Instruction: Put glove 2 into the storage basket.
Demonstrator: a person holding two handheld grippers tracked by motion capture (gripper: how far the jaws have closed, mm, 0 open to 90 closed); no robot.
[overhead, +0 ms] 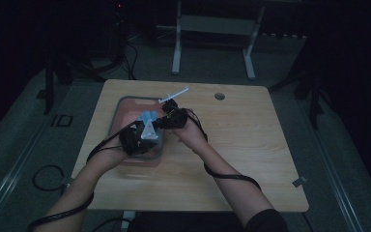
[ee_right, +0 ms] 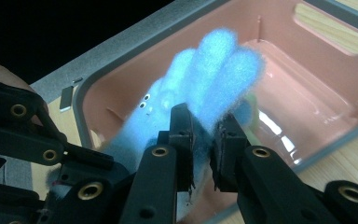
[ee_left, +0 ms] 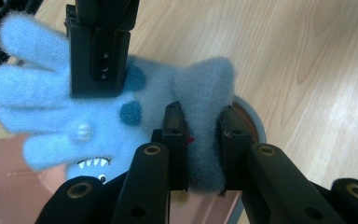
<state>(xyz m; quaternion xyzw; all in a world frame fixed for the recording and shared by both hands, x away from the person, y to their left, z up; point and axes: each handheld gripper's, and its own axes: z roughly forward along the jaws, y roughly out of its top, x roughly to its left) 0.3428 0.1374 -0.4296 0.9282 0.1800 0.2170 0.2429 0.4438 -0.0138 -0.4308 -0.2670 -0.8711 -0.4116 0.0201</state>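
L gripper (ee_left: 204, 144): jaws narrow, clamped on the thumb/cuff lobe of the fuzzy blue glove (ee_left: 74, 112), bottom centre of the left gripper view. Pile is squashed flat btwn the pads, so the grip looks firm. R gripper (ee_right: 204, 149): also narrow, pinching the glove (ee_right: 205, 84) low on its finger side, bottom centre of the right gripper view; fingers fan up past the jaws toward mid frame. In the left gripper view the R gripper's jaw block (ee_left: 100, 51) comes in from upper left, pressed on the glove's palm.

High view: both grippers meet mid frame, L gripper (overhead: 136, 137) lower left, R gripper (overhead: 173, 118) upper right, glove (overhead: 149, 121) held btwn them over the pink bin (overhead: 125, 104), which sits on the left half of the wooden table (overhead: 241, 154). Glove looks lifted, not lying on the bin floor; can't tell if any part brushes the rim.

Handling, my read: v. light, soft, floppy knit w/ fluffy nap, not fragile. Will sag and fold wherever unsupported; nap may slip a little under hard pads. Best holds: cuff edge or thumb base, where fabric doubles up; single fingers stretch. Two-point hold as now keeps it spread; pulling apart too hard just stretches it.
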